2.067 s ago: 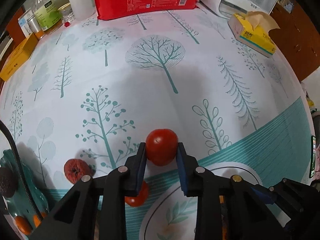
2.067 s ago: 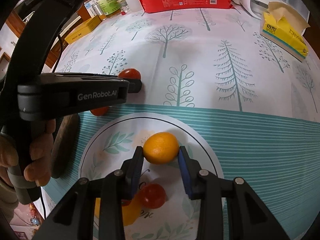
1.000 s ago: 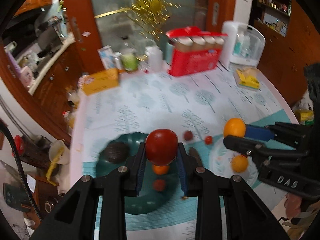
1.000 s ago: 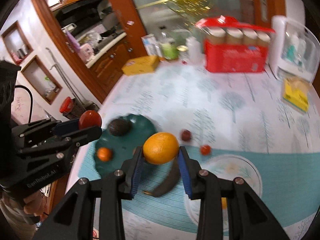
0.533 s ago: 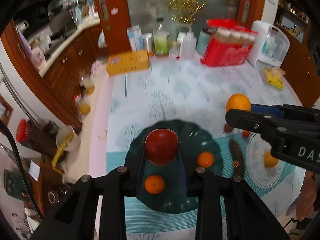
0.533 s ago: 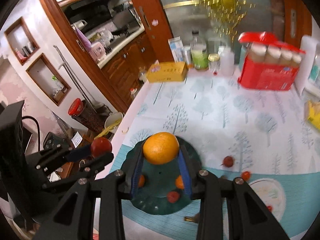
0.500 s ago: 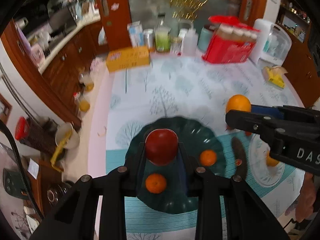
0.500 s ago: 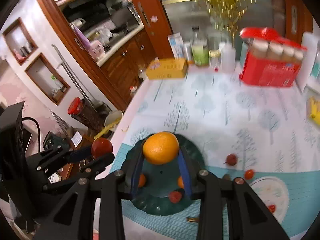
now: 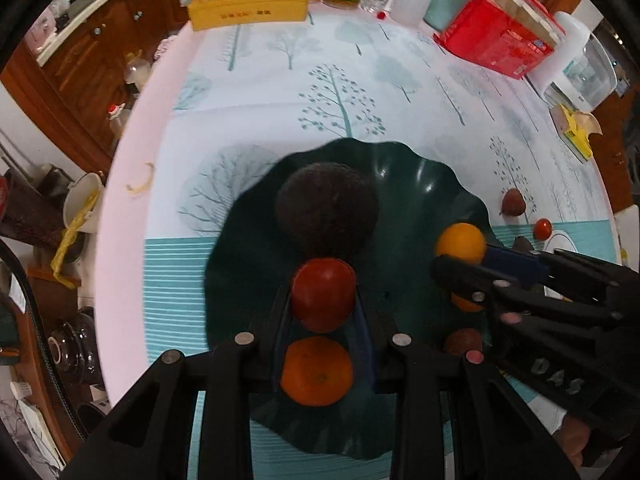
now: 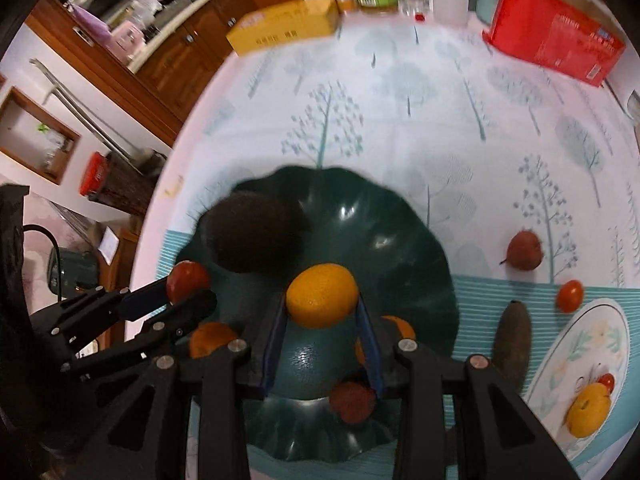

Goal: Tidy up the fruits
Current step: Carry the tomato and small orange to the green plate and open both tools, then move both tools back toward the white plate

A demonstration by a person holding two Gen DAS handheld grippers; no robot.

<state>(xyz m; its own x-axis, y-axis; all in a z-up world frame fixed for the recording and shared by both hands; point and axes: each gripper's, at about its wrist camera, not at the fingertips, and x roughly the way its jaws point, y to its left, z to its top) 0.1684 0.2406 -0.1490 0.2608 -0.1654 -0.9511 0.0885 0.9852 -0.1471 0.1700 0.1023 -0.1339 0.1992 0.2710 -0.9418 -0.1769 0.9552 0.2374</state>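
The wavy-rimmed dark green dish (image 9: 420, 176) fills the lower centre of both views on the tree-printed worktop (image 9: 340, 80). Over it, the right tool (image 10: 322, 312) grips a round orange (image 10: 321, 295) and the left tool (image 9: 322, 312) grips a red tomato (image 9: 323, 294). This looks like the drop-off step: next, each should lower onto bare dish and release, clear of the dark avocado (image 9: 326, 210) and small tangerine (image 9: 316, 372).

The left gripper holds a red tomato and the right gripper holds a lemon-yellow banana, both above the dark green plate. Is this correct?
Not quite. The right gripper holds an orange, not a banana; the right wrist view shows it. The rest is right: the left gripper holds the red tomato, both above the dark green plate.
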